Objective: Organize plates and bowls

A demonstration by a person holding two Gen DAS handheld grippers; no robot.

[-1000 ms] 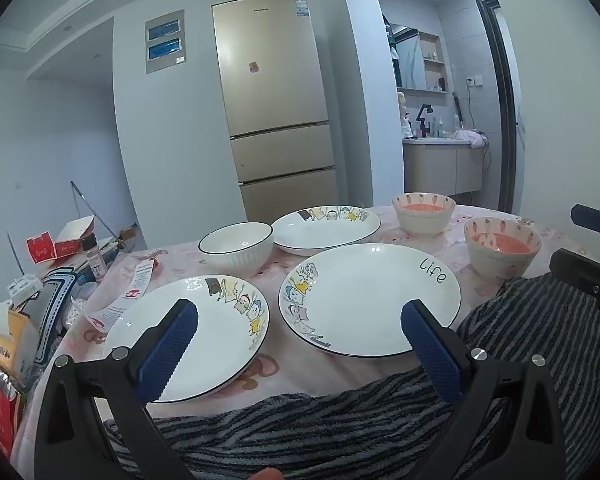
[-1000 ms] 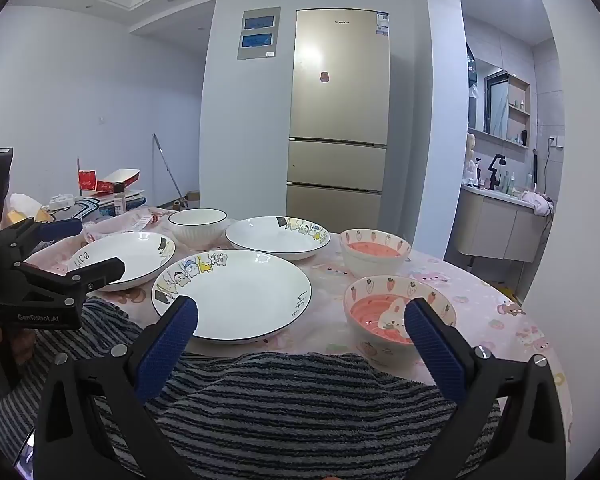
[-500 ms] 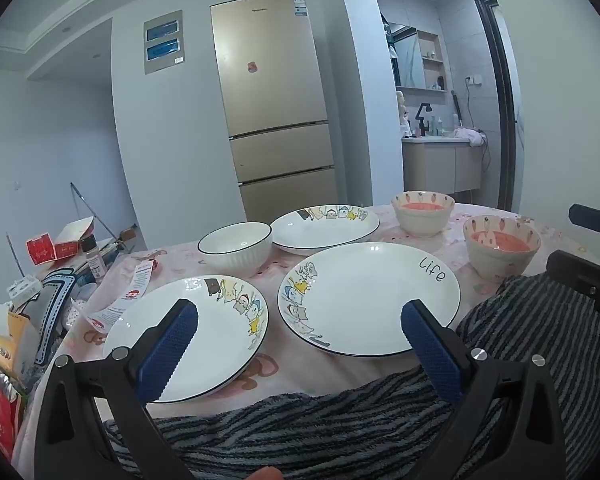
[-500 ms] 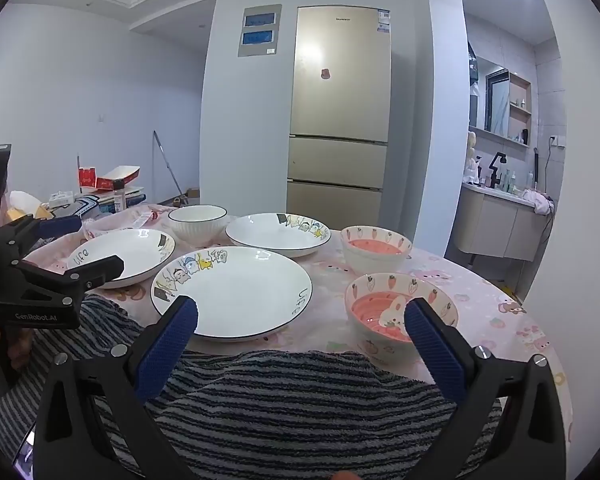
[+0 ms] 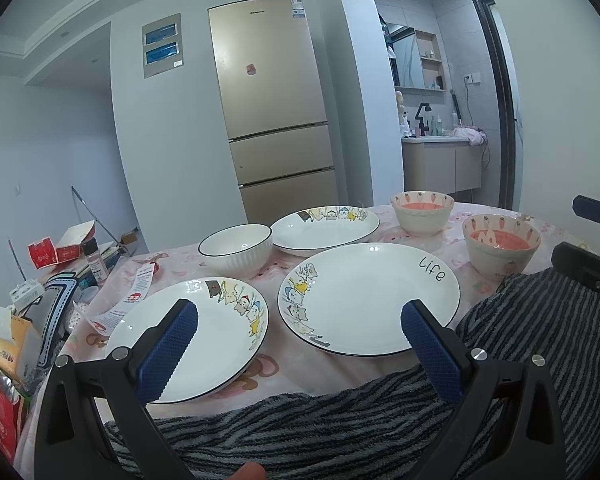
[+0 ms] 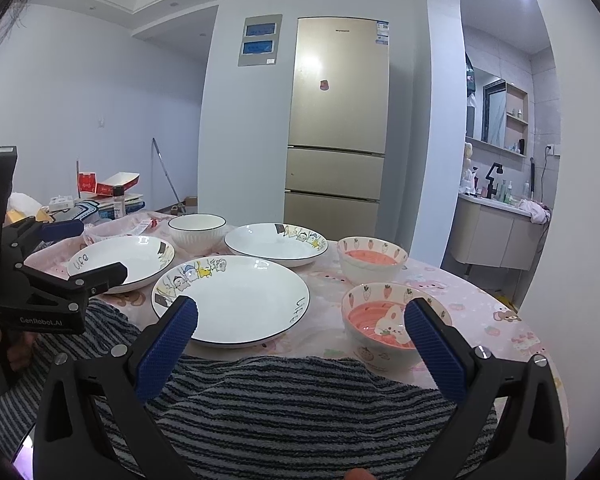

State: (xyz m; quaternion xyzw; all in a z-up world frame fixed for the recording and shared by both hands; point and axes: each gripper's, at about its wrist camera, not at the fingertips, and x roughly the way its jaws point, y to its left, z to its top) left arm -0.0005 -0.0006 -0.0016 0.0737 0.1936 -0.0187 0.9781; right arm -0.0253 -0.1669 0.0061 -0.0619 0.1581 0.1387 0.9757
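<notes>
Three white cartoon plates lie on the table: a near-left plate [image 5: 188, 336], a large middle plate [image 5: 368, 304] marked "life", and a far plate [image 5: 324, 224]. A white ribbed bowl [image 5: 236, 248] stands behind them. Two pink carrot bowls stand at the right, one far [image 5: 422, 212] and one near [image 5: 500, 246]. My left gripper [image 5: 300, 336] is open and empty, held above the table's near edge. My right gripper [image 6: 300, 332] is open and empty, between the middle plate [image 6: 232, 300] and the near pink bowl [image 6: 392, 324].
A striped towel [image 6: 280, 408] covers the table's near edge. Boxes, a spice jar [image 5: 94, 260] and paper clutter crowd the left end of the table. A gold fridge [image 5: 272, 112] stands behind. The left gripper body shows in the right wrist view [image 6: 40, 280].
Both grippers have barely moved; the right wrist view has shifted very slightly. Nothing was taken hold of or moved on the table.
</notes>
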